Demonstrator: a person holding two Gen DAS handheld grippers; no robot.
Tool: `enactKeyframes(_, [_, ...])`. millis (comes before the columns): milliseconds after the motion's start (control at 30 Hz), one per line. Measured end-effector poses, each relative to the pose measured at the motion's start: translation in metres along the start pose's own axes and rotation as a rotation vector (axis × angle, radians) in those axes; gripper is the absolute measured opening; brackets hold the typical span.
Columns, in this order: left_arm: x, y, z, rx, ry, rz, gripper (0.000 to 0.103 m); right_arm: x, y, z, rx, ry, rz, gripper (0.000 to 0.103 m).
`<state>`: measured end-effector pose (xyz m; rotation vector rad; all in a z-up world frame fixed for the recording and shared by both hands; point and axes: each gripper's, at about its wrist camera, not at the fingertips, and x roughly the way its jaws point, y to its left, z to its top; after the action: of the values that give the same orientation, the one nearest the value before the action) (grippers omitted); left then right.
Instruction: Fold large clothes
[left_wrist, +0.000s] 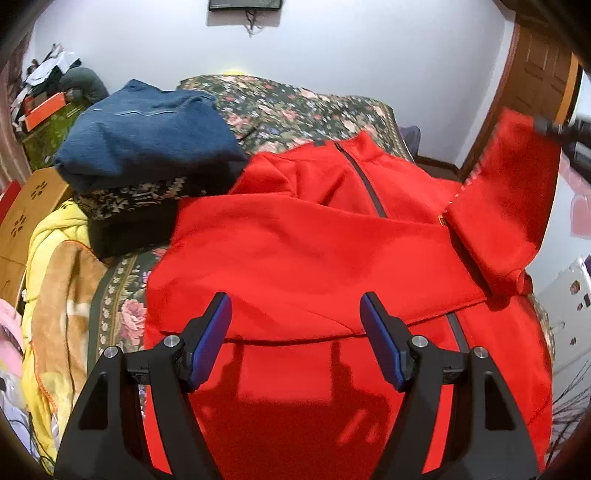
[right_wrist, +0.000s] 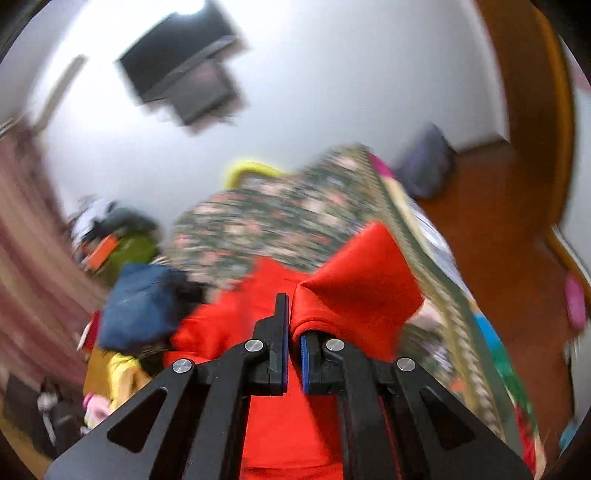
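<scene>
We have a red jacket (left_wrist: 295, 251) spread across the bed (left_wrist: 295, 107), zip up, with one sleeve already laid across the chest. Our right tool (right_wrist: 294, 321) is clamped tight on the cuff of the other sleeve (right_wrist: 354, 280), and that sleeve hangs lifted above the bed; from the left wrist view we see it raised at the far right (left_wrist: 517, 177). Our left tool (left_wrist: 295, 325) stands wide with nothing between its jaws, hovering over the lower front of the jacket.

We judge the cloth thick and soft, fleece-like: light enough to lift by one cuff, limp, not slippery, and in no danger from a firm pinch. It will sag and drag, so a sleeve is best carried by its cuff and laid over the chest. For the body fold we would take hold at the hem corners, where the doubled edge gives something to grip. A stack of folded clothes (left_wrist: 147, 147) lies just beside the jacket's shoulder, leaving little room there.
</scene>
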<state>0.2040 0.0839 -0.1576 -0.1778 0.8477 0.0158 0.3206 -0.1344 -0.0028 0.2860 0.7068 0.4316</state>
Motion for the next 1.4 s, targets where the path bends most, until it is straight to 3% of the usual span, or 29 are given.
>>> enactKeyframes(133, [-0.013,0.02,-0.001,-0.045,-0.027,-0.001,0.071,0.018,0.063,-0.005,-0.12,0.041,0.088,0.004])
enactKeyframes(267, [-0.03,0.046,-0.006,-0.074,-0.054,0.032,0.071,0.066,0.108,-0.031,-0.18,0.173,0.157,0.004])
enactKeyframes(333, [-0.036,0.058,-0.01,-0.085,-0.059,0.059,0.071,0.096,0.123,-0.061,-0.2,0.276,0.18,0.004])
enactKeyframes(533, [-0.045,0.096,-0.03,-0.14,-0.034,0.116,0.071,0.162,0.14,-0.143,-0.255,0.574,0.177,0.004])
enactKeyframes(833, [-0.032,0.108,-0.05,-0.174,0.044,0.101,0.071,0.174,0.14,-0.196,-0.431,0.839,0.112,0.006])
enactKeyframes(900, [-0.028,0.101,-0.048,-0.163,0.052,0.088,0.071,0.168,0.14,-0.193,-0.442,0.85,0.122,0.012])
enactKeyframes(1000, [-0.021,0.086,-0.042,-0.132,0.06,0.07,0.071,0.152,0.128,-0.181,-0.405,0.852,0.147,0.032])
enactKeyframes(1233, [0.002,0.033,-0.025,0.003,0.081,0.042,0.071,0.1,0.083,-0.132,-0.319,0.622,0.121,0.035])
enactKeyframes(1400, [0.032,-0.002,-0.018,0.129,0.115,0.078,0.071,0.073,0.037,-0.106,-0.279,0.463,-0.028,0.037])
